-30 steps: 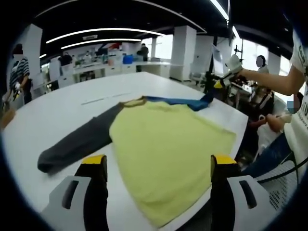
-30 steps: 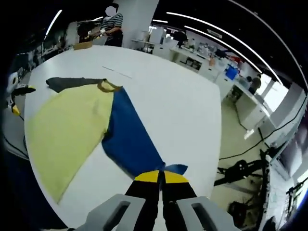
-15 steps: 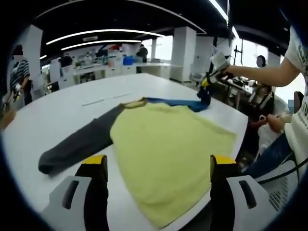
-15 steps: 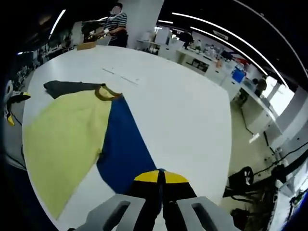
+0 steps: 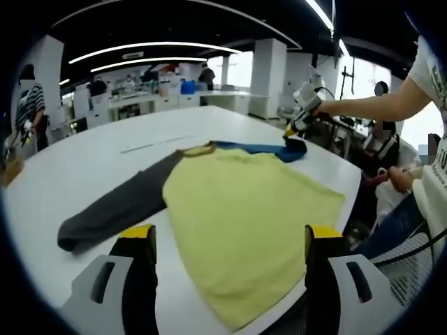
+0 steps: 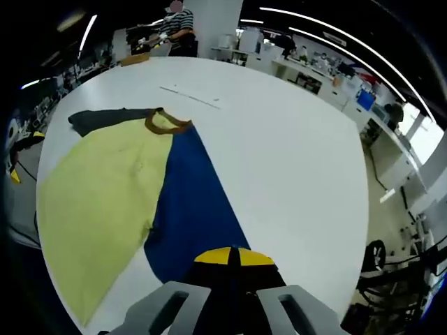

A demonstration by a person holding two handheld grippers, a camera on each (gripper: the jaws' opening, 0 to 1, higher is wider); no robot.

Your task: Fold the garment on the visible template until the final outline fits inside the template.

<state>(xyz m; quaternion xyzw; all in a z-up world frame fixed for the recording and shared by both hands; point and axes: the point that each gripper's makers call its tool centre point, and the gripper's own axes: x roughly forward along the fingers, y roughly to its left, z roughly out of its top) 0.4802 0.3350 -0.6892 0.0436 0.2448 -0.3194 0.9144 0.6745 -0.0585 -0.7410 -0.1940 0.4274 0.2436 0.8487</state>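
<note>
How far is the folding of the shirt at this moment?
Almost nothing is folded yet. The yellow body lies flat on the white table, and the grey sleeve is spread out sideways. In hand: the right gripper is shut on the blue sleeve. The left gripper is open above the hem. Both sleeves and the body remain to fold.

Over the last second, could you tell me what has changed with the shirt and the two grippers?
The right gripper, shut on the blue sleeve, has carried the cuff inward toward the yellow body, so the sleeve now lies shorter and wider. The left gripper stayed open above the near hem, and the grey sleeve and the table stayed as they were.
</note>
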